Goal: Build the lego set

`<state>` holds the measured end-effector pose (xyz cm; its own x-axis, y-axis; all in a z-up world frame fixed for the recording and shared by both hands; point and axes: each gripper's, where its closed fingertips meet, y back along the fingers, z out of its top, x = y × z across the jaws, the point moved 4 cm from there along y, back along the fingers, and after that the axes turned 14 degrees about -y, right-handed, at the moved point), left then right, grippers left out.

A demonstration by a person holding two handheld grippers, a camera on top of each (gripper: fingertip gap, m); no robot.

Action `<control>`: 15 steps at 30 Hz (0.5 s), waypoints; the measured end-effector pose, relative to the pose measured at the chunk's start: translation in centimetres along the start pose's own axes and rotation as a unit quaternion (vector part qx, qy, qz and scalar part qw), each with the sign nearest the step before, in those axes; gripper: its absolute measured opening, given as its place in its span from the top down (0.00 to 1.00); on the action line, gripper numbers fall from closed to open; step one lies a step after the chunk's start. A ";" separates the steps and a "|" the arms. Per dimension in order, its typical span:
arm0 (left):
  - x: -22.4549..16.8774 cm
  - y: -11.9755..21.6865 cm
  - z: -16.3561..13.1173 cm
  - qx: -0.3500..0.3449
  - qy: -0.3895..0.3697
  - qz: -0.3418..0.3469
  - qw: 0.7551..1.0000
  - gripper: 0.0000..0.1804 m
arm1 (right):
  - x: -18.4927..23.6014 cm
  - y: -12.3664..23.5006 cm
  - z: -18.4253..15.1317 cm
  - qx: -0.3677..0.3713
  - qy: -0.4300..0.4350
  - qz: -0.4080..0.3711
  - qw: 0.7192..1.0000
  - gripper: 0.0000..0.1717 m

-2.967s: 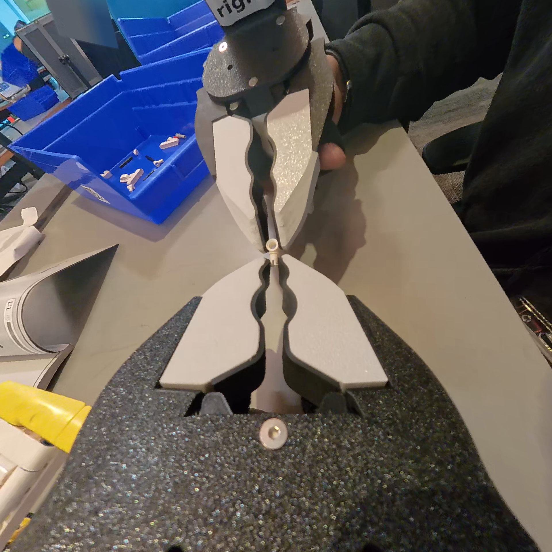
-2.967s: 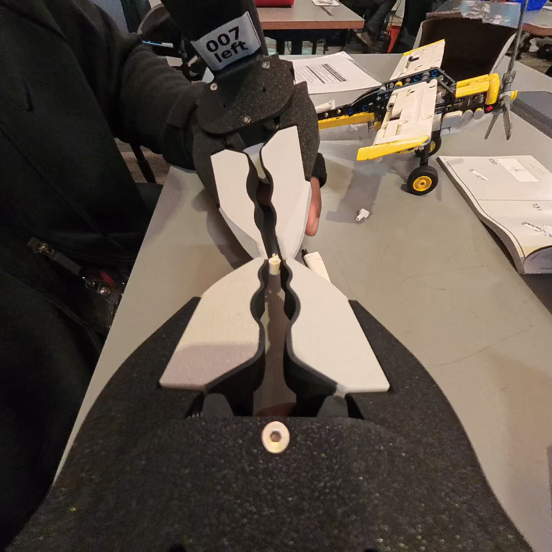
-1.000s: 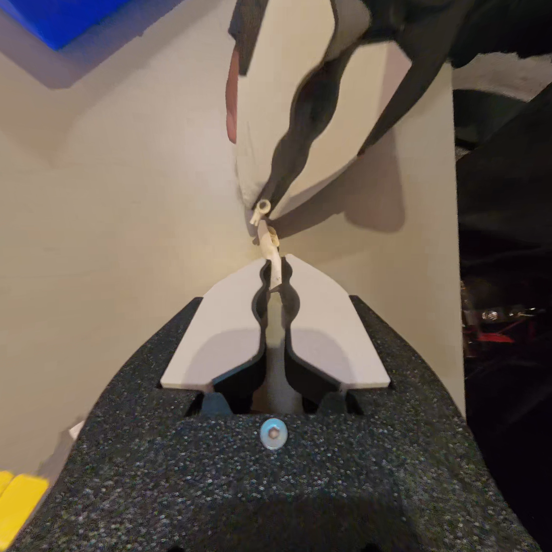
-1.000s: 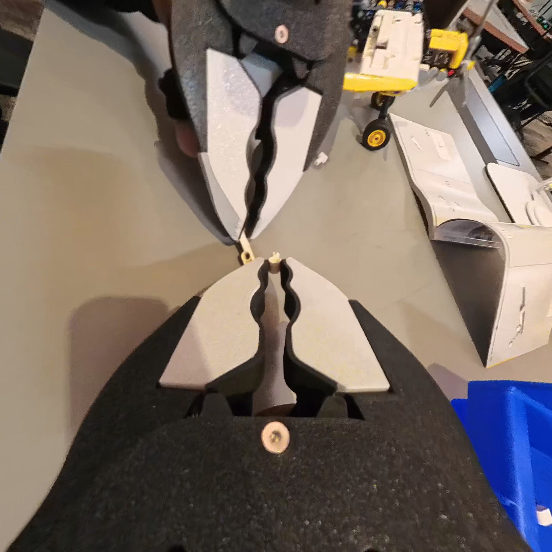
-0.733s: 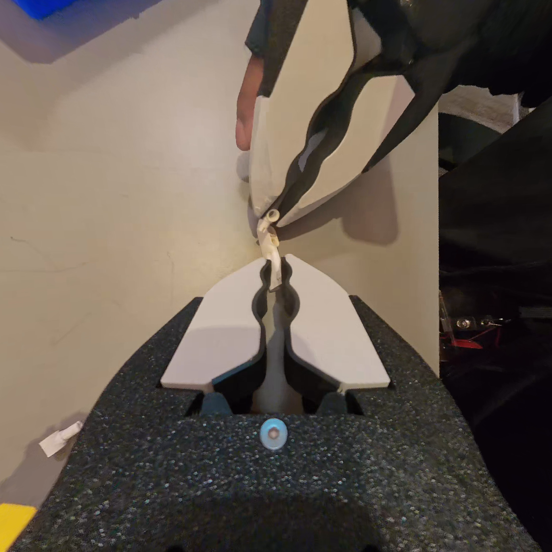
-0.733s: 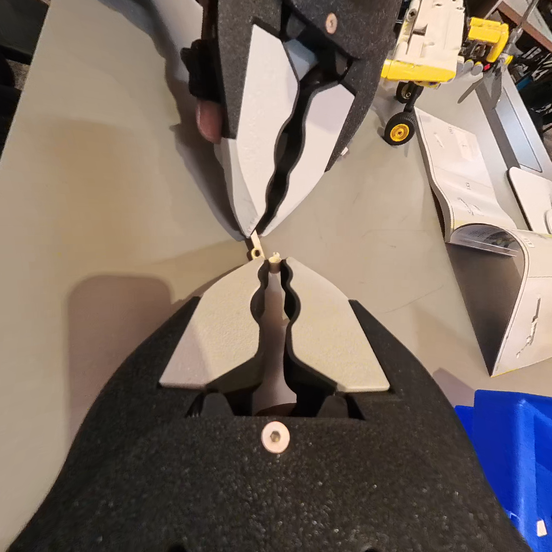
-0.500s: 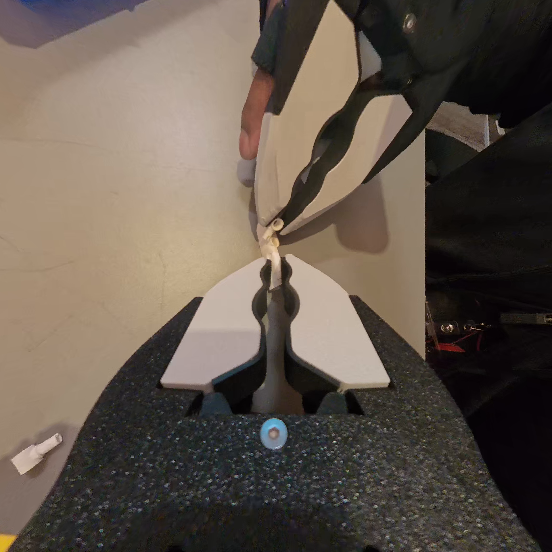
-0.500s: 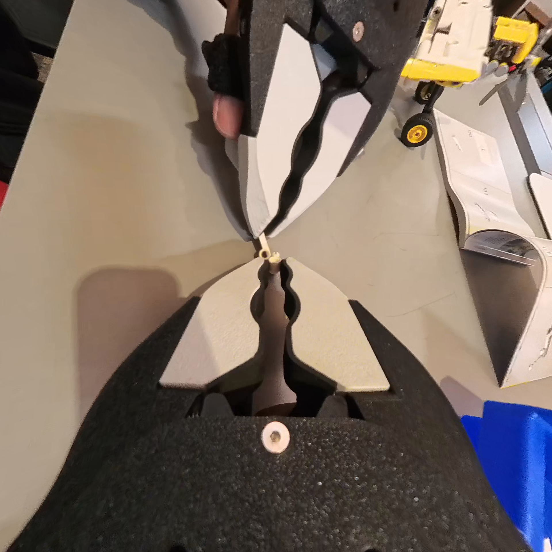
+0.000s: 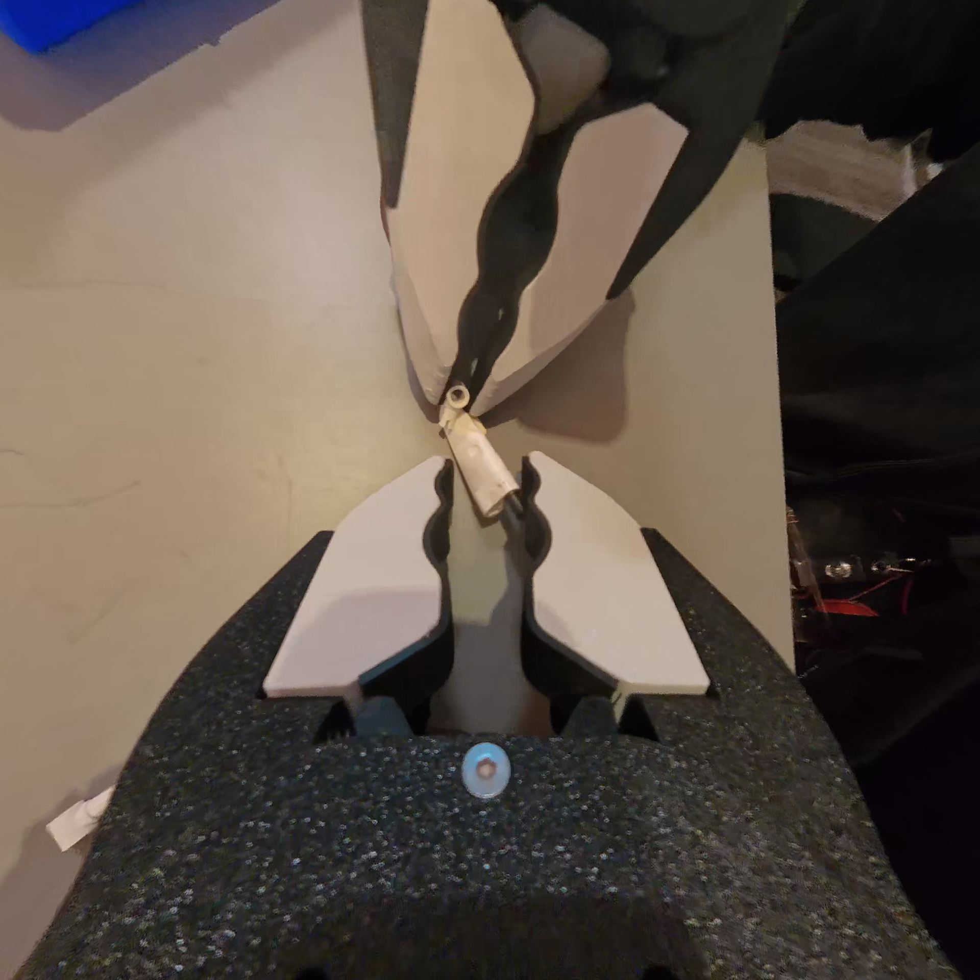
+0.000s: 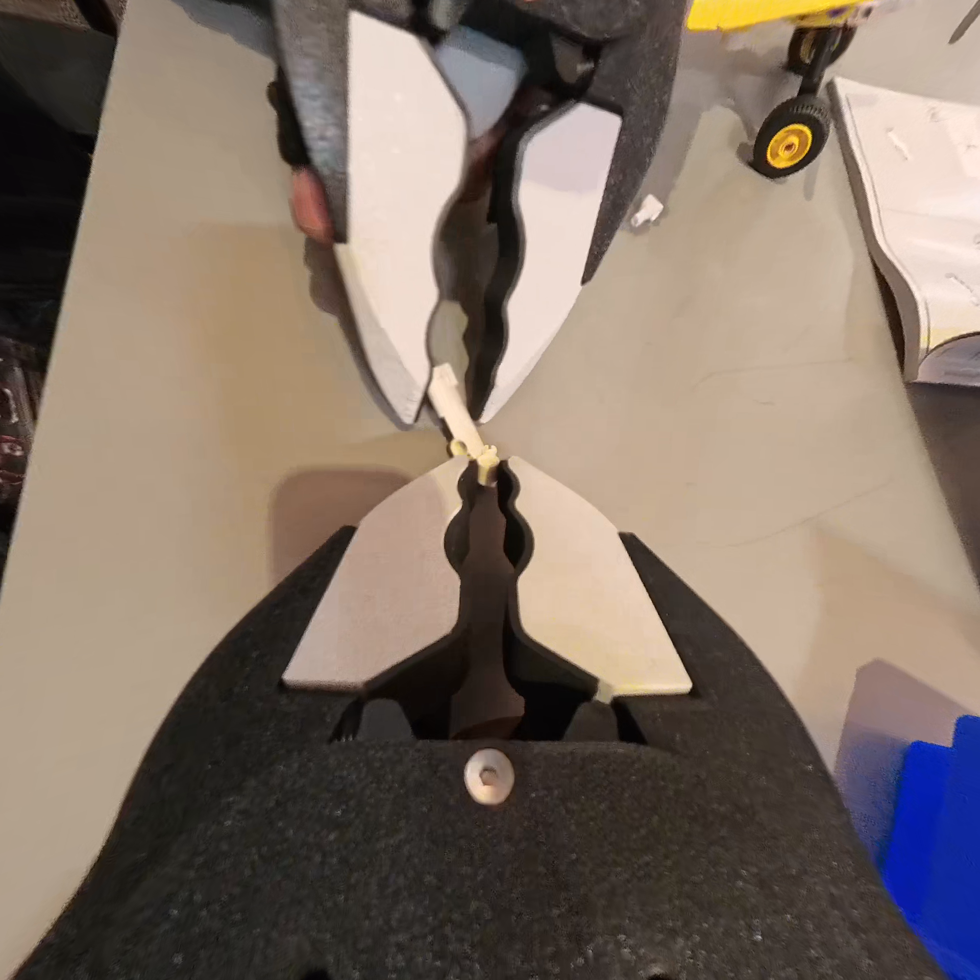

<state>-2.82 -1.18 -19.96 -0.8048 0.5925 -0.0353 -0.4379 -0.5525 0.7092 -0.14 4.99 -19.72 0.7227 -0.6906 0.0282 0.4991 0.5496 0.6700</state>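
We look from two wrist cameras, each mounted just behind its own hand-held gripper and aimed forward along the fingers and steeply down at the desk [image 9: 212,318], close above it. The left wrist view faces the right hand-held gripper [image 9: 466,392] head-on, and the right wrist view faces the left hand-held gripper [image 10: 451,419] the same way. Both views share the patch of desk where the fingertips meet around a small white part [image 9: 480,477], seen from opposite sides.
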 end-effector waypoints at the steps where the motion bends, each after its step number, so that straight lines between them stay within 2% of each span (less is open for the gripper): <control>1: 0.0 -0.1 0.0 0.006 -0.011 0.011 1.000 0.85 | -0.1 0.0 0.0 0.001 -0.007 0.004 1.000 0.96; 7: 0.1 -0.2 -0.2 0.045 -0.080 0.080 0.993 0.88 | -0.3 -0.1 0.0 0.009 -0.034 0.018 0.999 0.96; 15: 0.4 -0.3 0.0 0.045 -0.164 0.148 0.974 0.94 | -0.4 -0.2 0.0 0.014 -0.047 0.029 0.998 0.96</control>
<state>-3.00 -0.77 -20.13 -0.7126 0.5788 0.3965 -0.1580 -0.6831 0.7130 -0.50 5.13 -19.83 0.7015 -0.6998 0.1350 0.4440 0.5774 0.6852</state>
